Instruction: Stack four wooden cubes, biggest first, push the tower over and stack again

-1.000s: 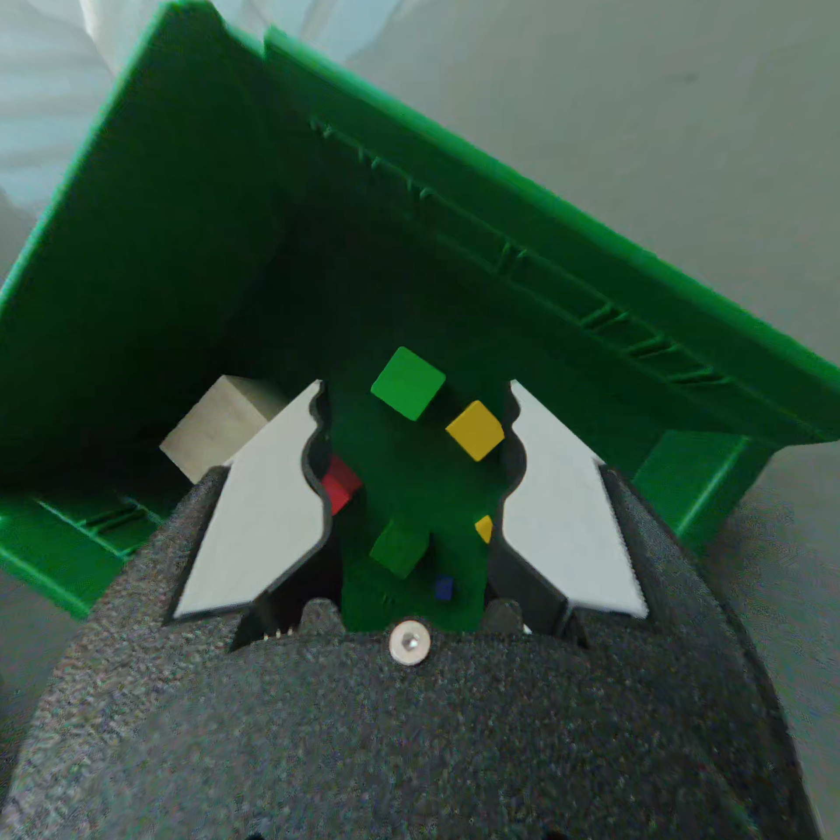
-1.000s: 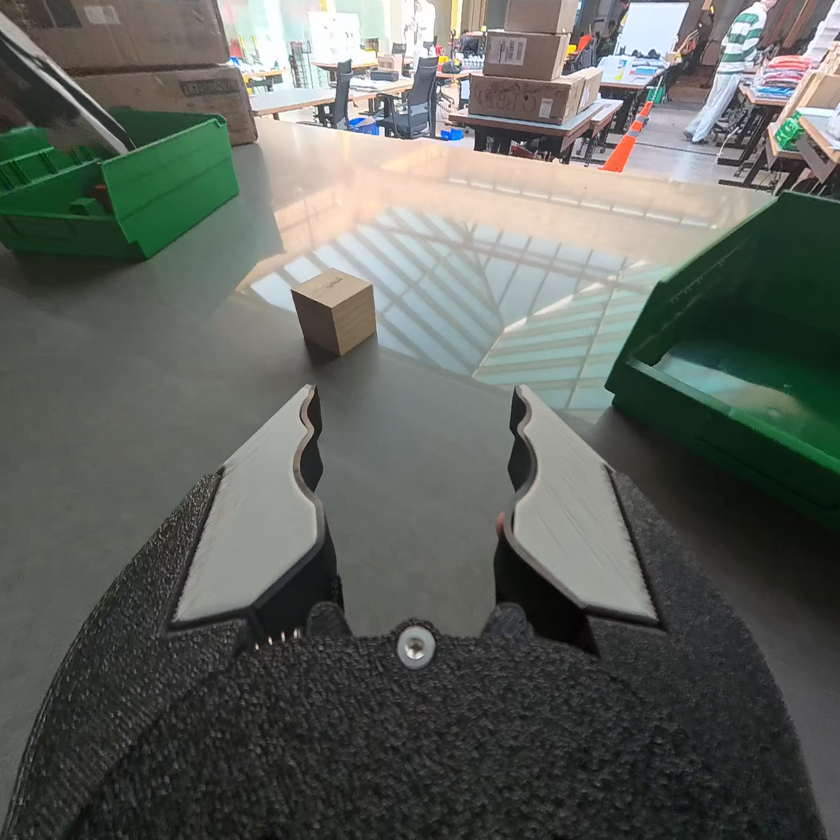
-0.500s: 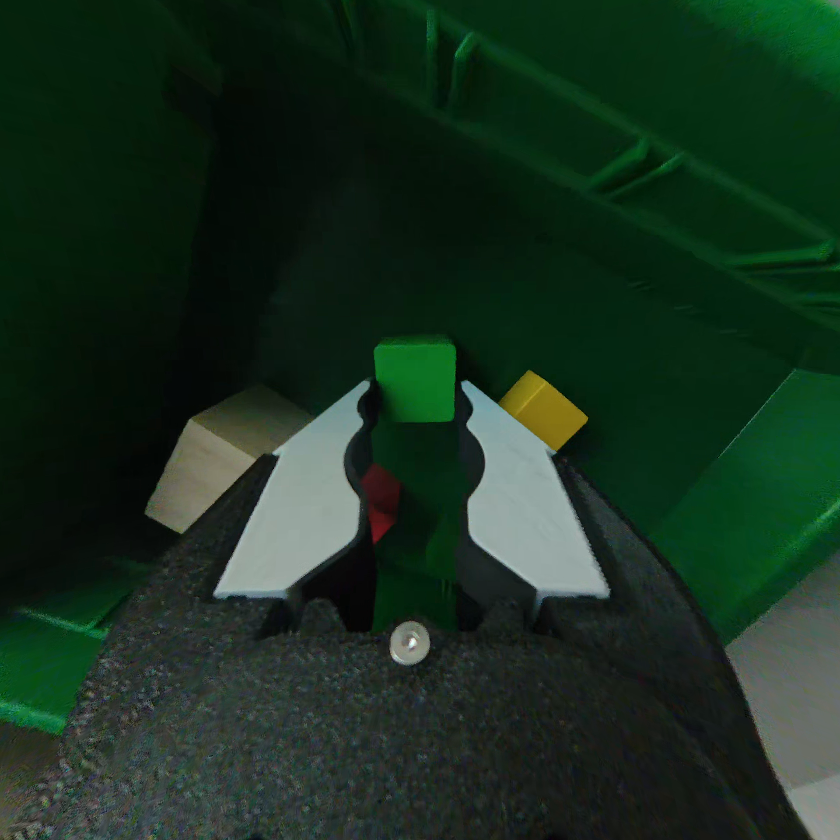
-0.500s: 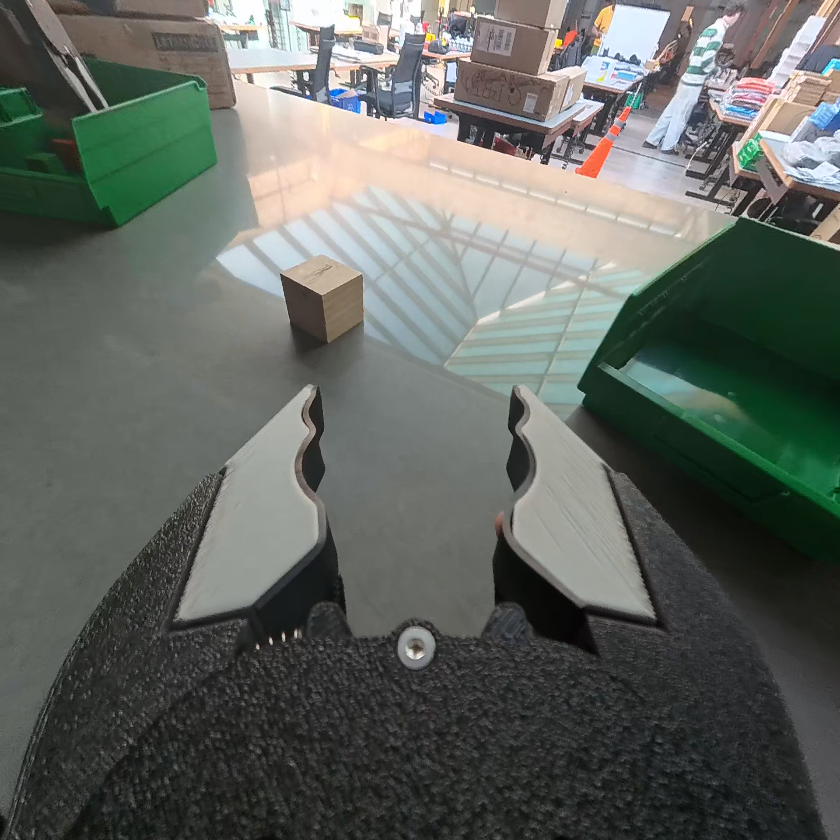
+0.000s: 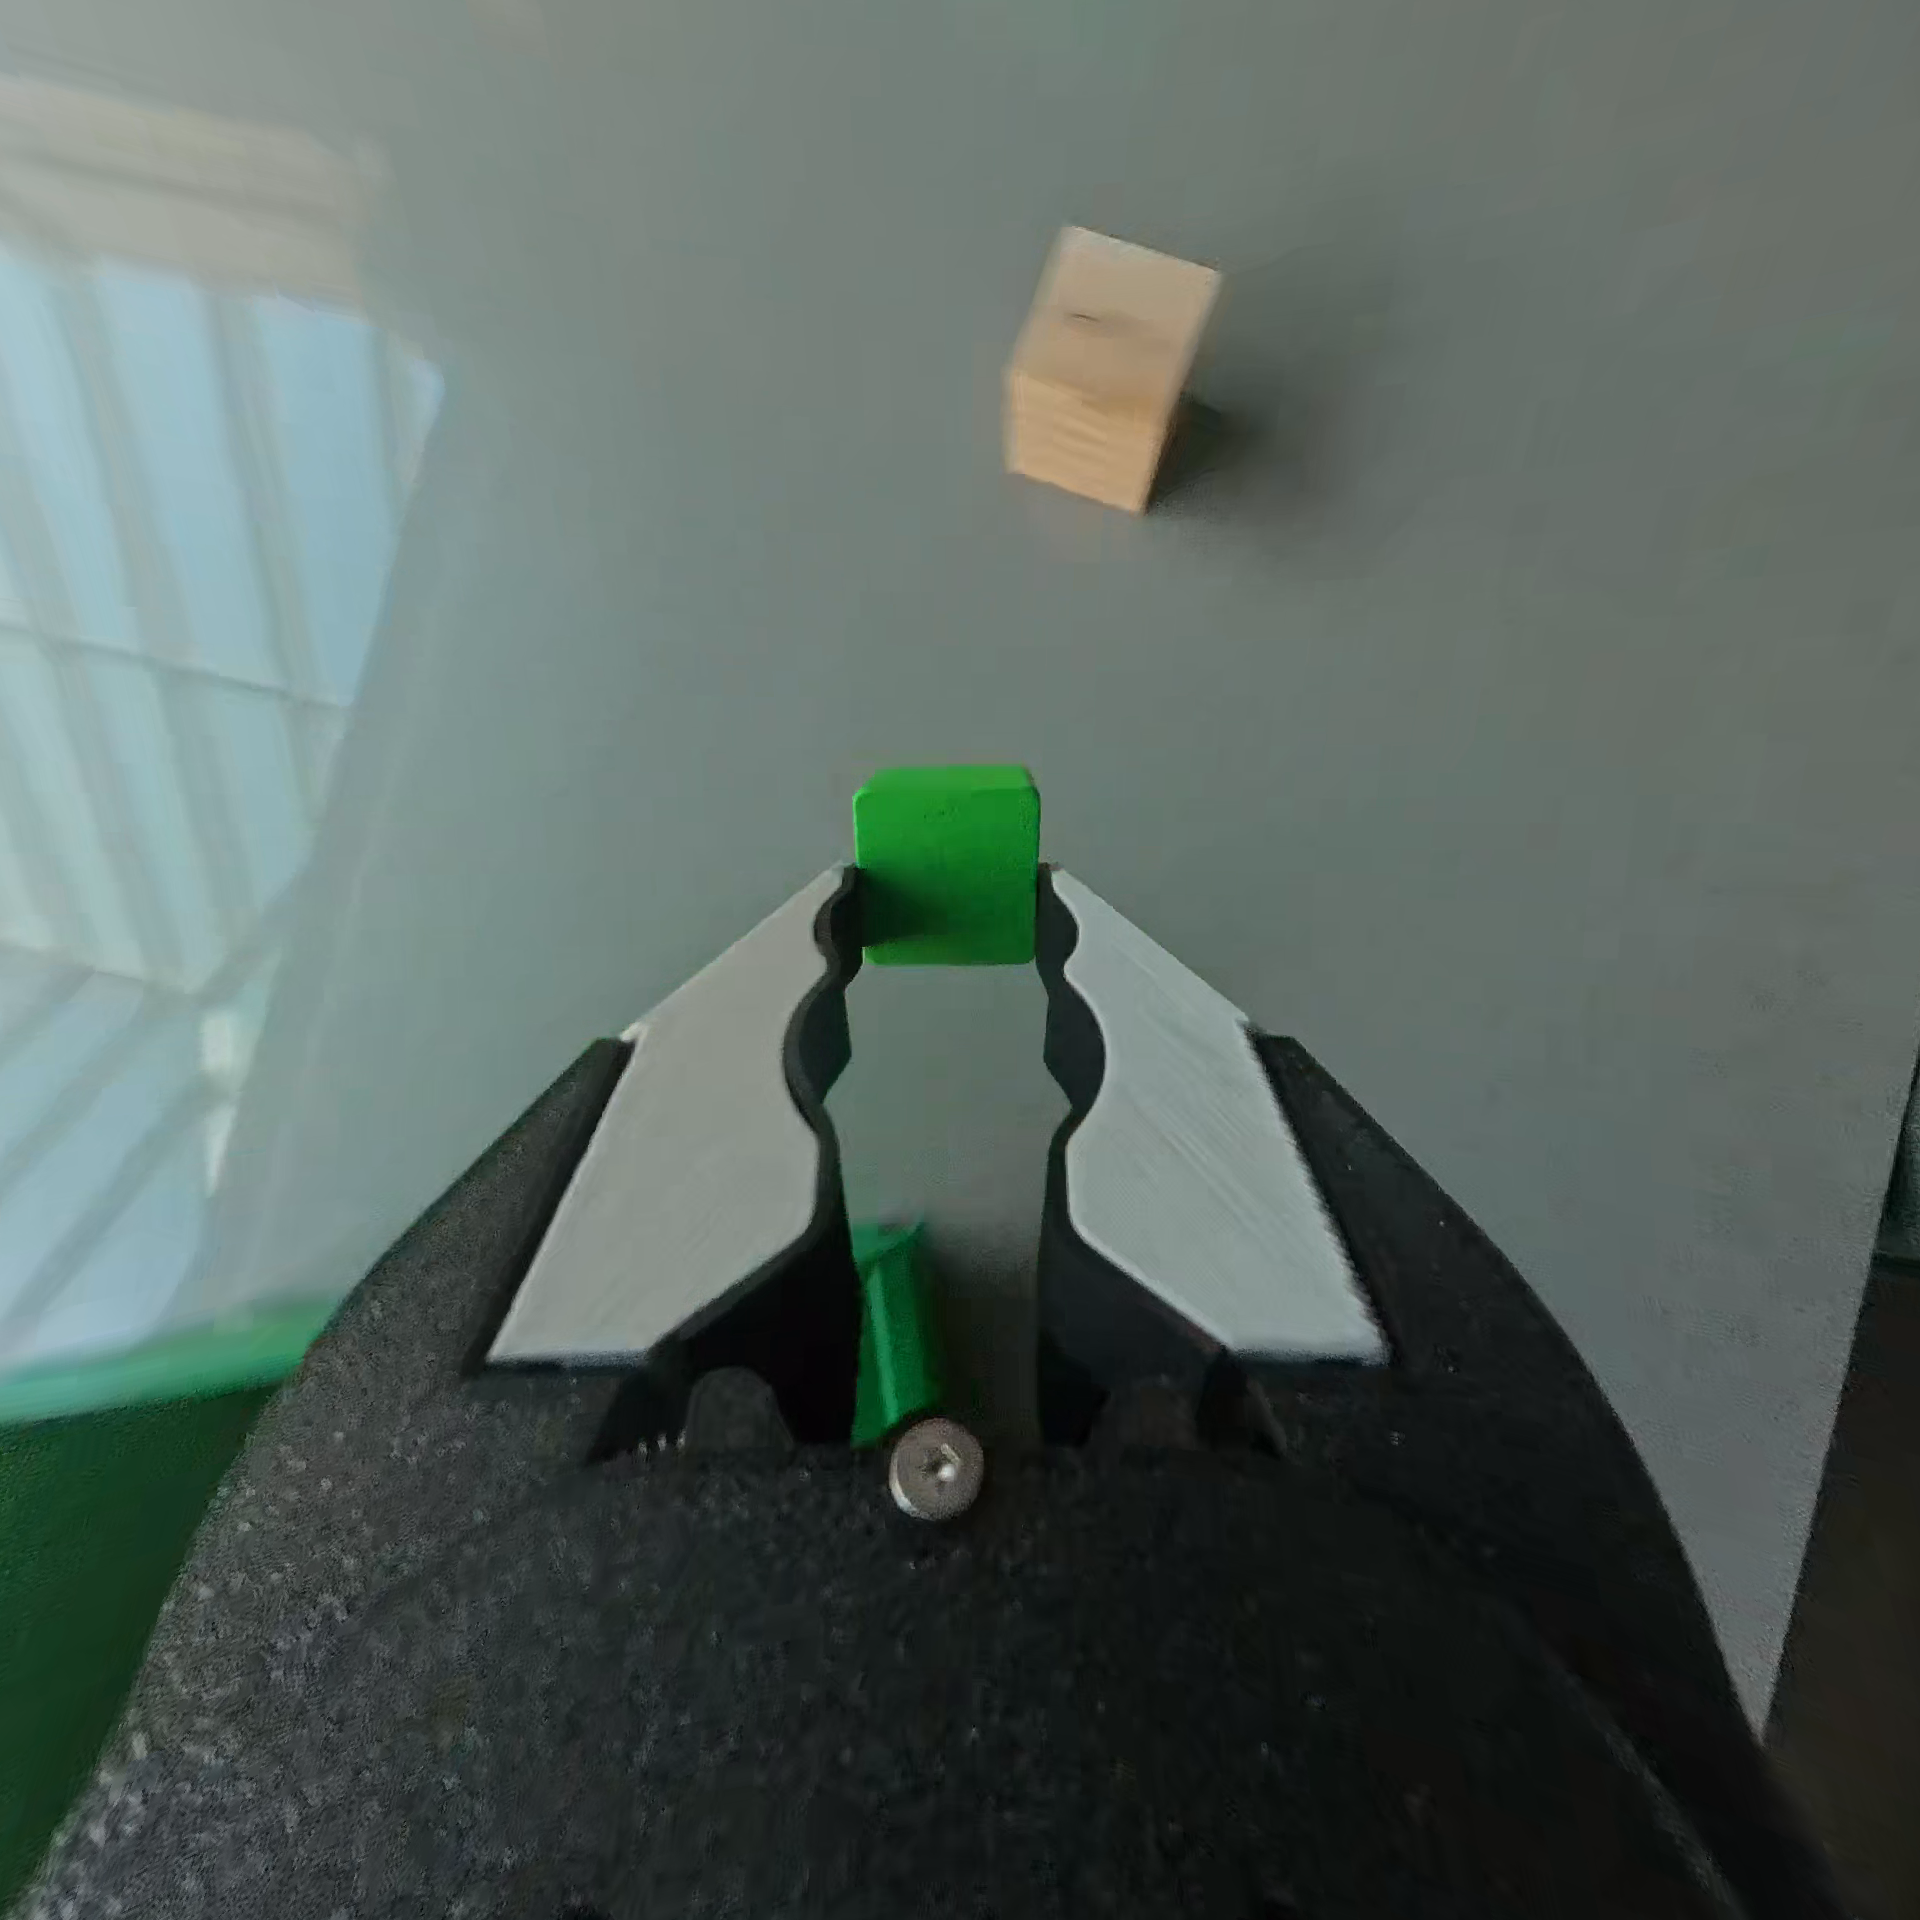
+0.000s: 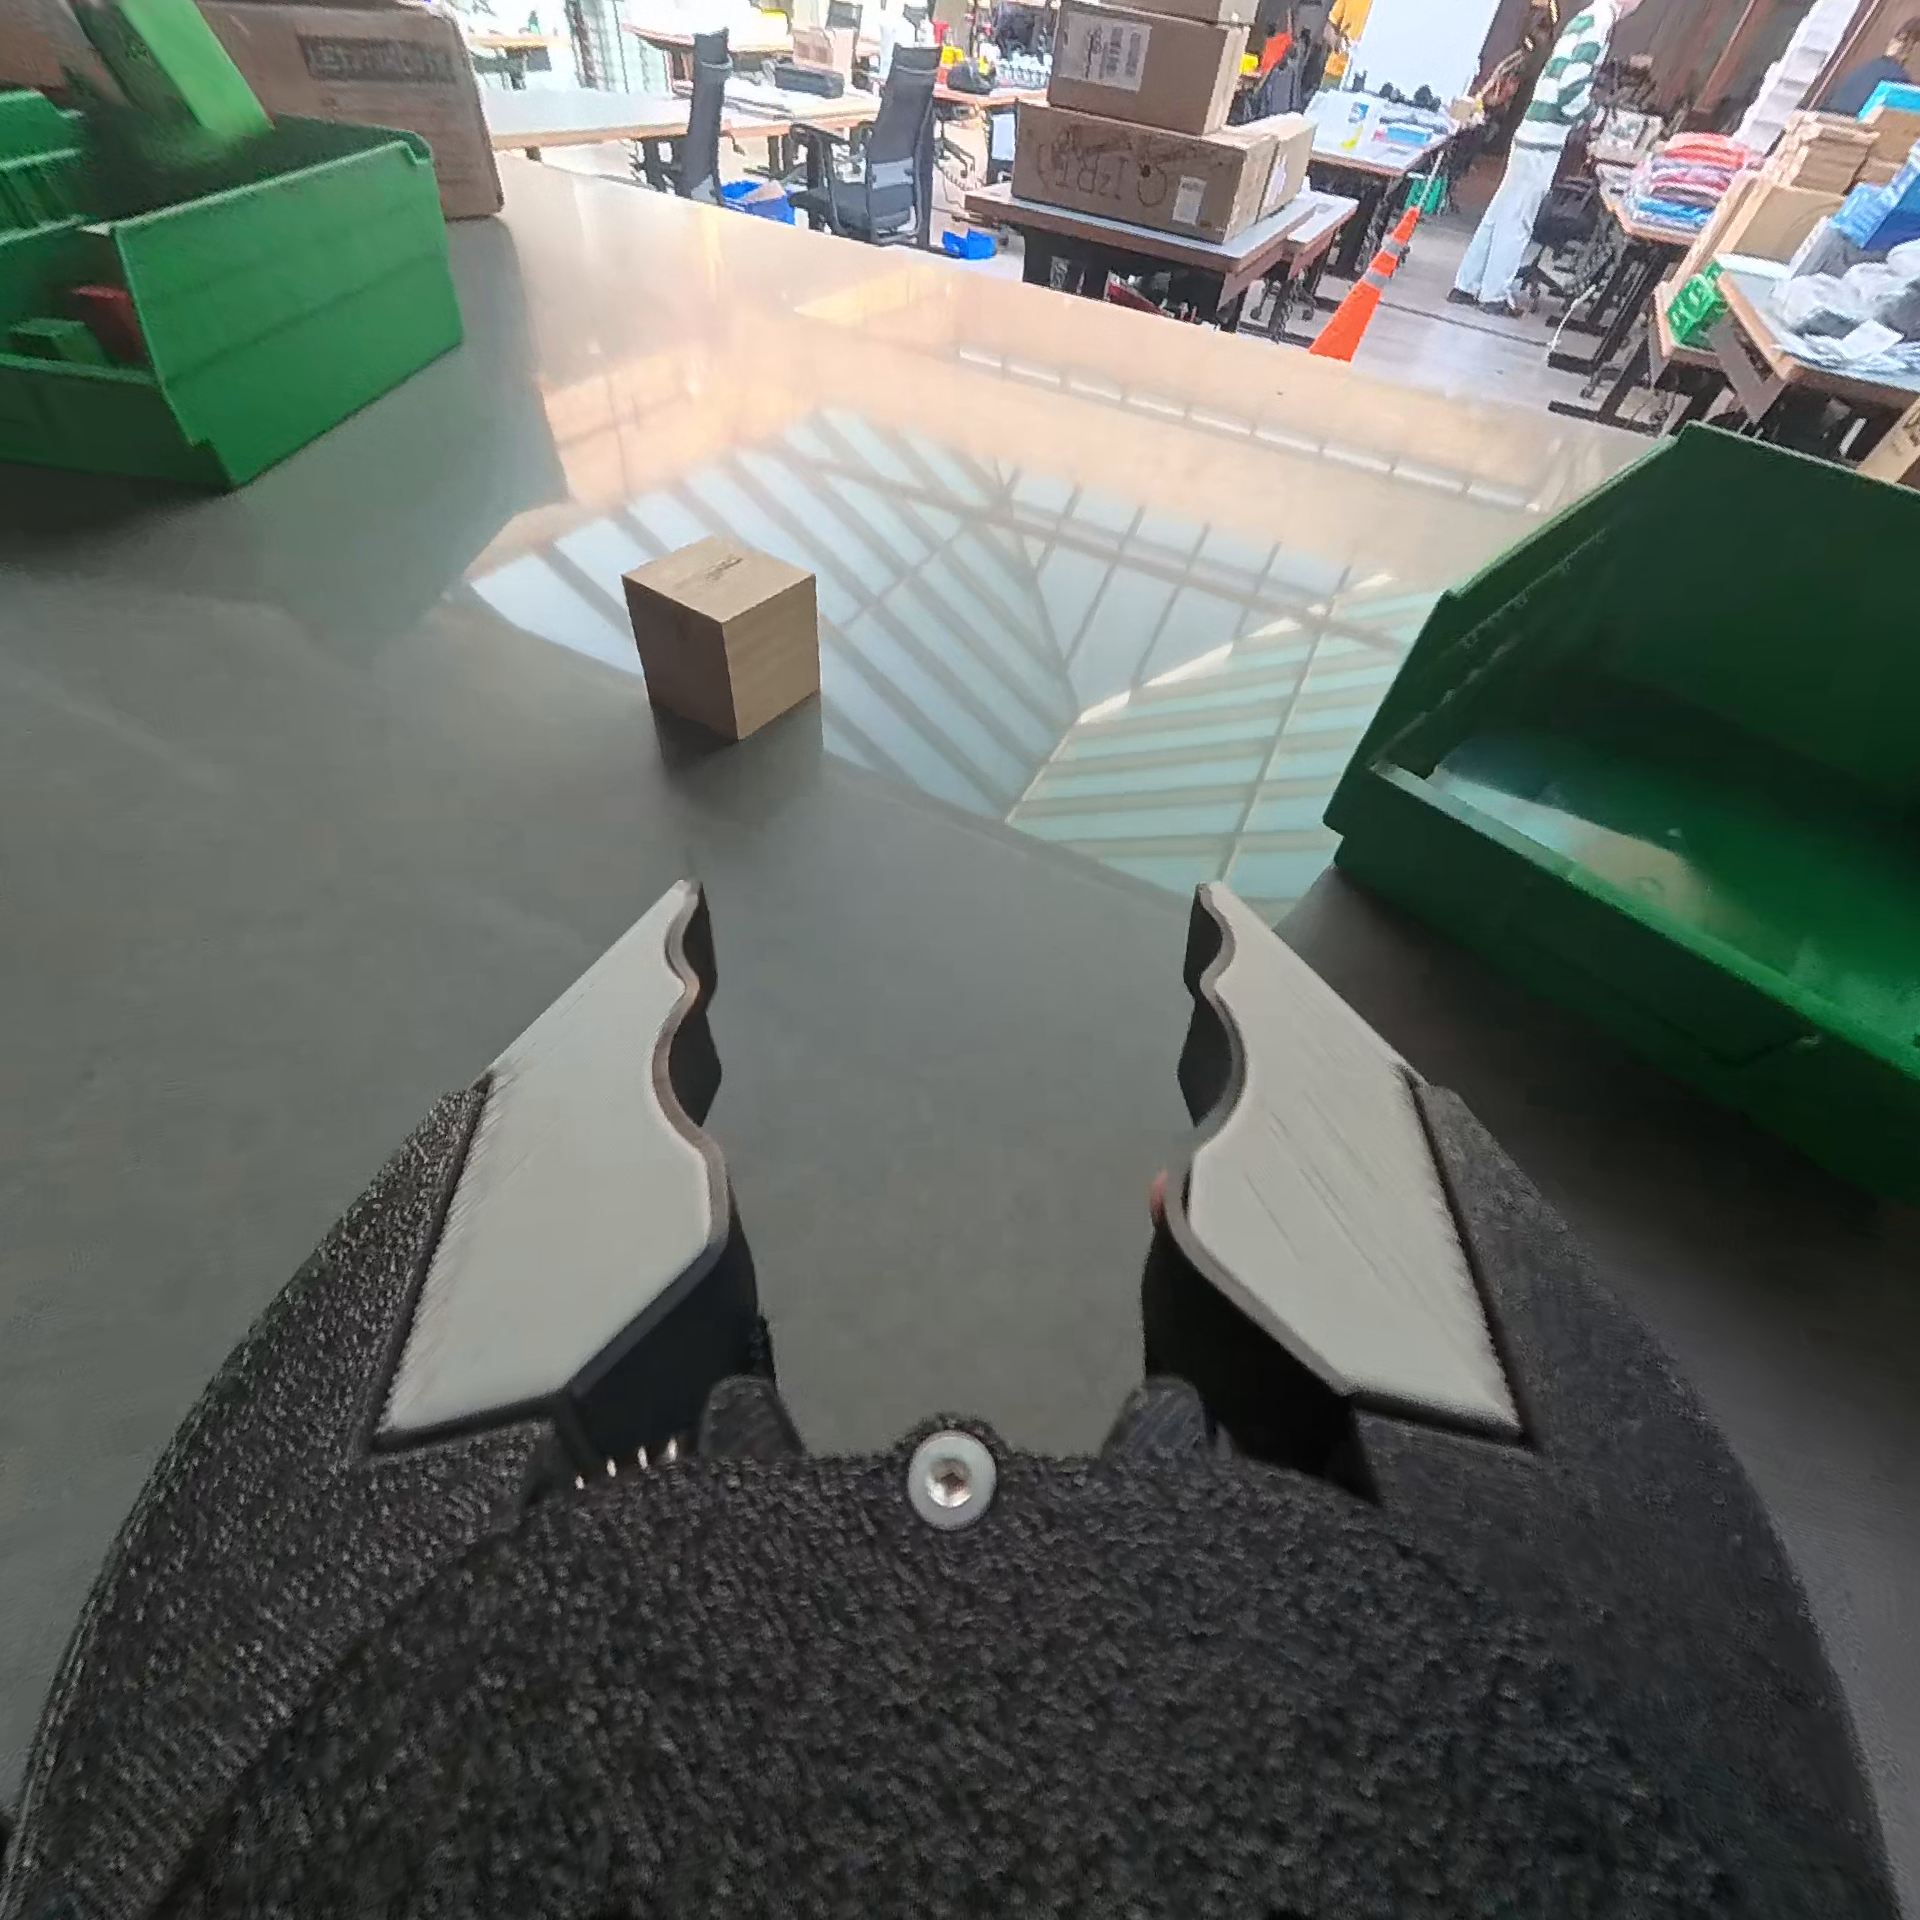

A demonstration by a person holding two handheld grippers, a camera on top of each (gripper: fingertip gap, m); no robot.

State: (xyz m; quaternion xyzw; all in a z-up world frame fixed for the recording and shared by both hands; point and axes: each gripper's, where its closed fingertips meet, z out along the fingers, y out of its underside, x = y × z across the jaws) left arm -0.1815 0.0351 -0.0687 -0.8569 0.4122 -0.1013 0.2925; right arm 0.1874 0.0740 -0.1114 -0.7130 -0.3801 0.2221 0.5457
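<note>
Pinching the small, hard, light green block [image 5: 945, 868] by its flat sides above the table [image 5: 1351, 779], your left gripper [image 5: 948, 904] grips tight while your right gripper [image 6: 951, 914] fingers gape empty.

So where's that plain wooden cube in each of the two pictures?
Left wrist view: wooden cube upper right, on the grey table, beyond the green cube in the tongs.
Right wrist view: wooden cube left of centre, ahead of the open tongs.
Shared landmark: the table's striped window reflection.

Small green cube [image 5: 943, 871] pinched at left gripper [image 5: 945, 902] tips, above grey table [image 5: 1351, 727], wooden cube [image 5: 1107, 369] resting mid-table, apart, right gripper [image 6: 951, 935] spread, empty
</note>
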